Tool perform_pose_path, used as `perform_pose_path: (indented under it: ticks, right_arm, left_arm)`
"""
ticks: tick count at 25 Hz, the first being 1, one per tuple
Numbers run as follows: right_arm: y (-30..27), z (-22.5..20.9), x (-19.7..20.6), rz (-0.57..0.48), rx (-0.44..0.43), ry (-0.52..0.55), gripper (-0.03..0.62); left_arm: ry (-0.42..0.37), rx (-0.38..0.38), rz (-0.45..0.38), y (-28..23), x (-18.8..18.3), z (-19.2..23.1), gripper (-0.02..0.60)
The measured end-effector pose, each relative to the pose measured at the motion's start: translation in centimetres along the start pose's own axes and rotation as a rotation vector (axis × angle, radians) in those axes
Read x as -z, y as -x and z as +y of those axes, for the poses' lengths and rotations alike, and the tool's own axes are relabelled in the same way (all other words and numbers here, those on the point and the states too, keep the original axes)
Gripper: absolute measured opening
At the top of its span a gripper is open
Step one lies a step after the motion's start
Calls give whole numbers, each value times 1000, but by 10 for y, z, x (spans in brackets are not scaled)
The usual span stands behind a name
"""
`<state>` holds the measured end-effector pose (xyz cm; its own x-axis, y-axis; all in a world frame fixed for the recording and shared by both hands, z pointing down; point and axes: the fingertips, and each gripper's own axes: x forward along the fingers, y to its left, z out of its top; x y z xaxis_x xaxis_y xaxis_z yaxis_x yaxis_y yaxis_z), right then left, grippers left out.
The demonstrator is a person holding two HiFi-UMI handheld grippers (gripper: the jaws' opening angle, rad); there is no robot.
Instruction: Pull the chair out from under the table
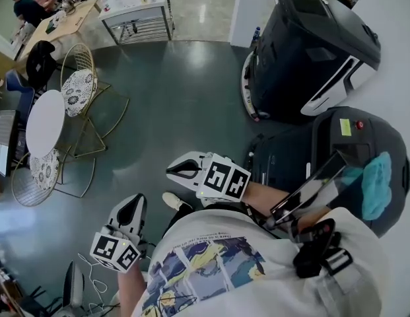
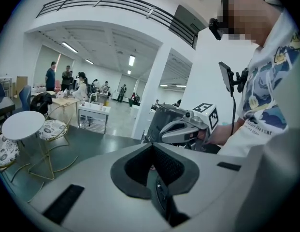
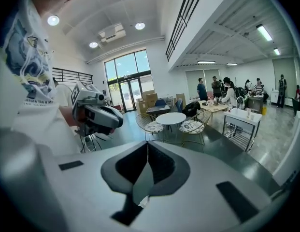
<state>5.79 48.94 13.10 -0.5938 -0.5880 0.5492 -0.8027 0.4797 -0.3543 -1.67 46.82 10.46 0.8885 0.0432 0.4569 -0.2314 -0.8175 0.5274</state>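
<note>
A round white table (image 1: 45,123) stands at the far left of the head view, well away from me. Two gold wire chairs with patterned cushions are drawn up to it, one on the far side (image 1: 78,84) and one on the near side (image 1: 43,170). My left gripper (image 1: 129,210) and right gripper (image 1: 185,169) hang in the air in front of my body, both shut and holding nothing. The left gripper view shows the table (image 2: 22,124), a chair (image 2: 52,128) and the left gripper's (image 2: 152,146) closed jaws. The right gripper view shows the table (image 3: 171,118) past that gripper's (image 3: 148,144) closed jaws.
Two large black machines (image 1: 310,45) (image 1: 350,157) stand at my right. A white metal-framed cart (image 1: 135,8) and a wooden table with people (image 1: 66,18) are at the back. Cables (image 1: 92,282) lie on the dark floor at the bottom left.
</note>
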Motion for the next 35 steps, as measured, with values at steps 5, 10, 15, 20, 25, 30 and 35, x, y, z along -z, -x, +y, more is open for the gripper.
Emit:
perform_pose_path:
  ticks: [5, 10, 15, 20, 25, 30, 35]
  right_arm:
    - [3, -10, 7, 14, 3, -4, 12]
    - [-1, -34, 7, -6, 24, -18, 60]
    - [-23, -69, -7, 4, 52, -46, 66]
    - [-67, -117, -44, 11, 114, -67, 66]
    - [-131, -158, -90, 37, 155, -43, 66]
    - [-194, -189, -124, 49, 160, -41, 77]
    - [-240, -226, -152, 62, 129, -35, 84]
  left_arm:
    - [-19, 1, 1, -12, -3, -3, 9]
    - [-25, 14, -2, -29, -7, 10, 11]
    - [-23, 54, -37, -43, -29, 49, 11]
    - [-18, 97, -57, -55, -67, 119, 11]
    - [-46, 139, -86, -44, -107, 198, 11]
    - [-48, 126, -77, -33, -119, 278, 11]
    - [-26, 83, -95, -35, -140, 338, 11]
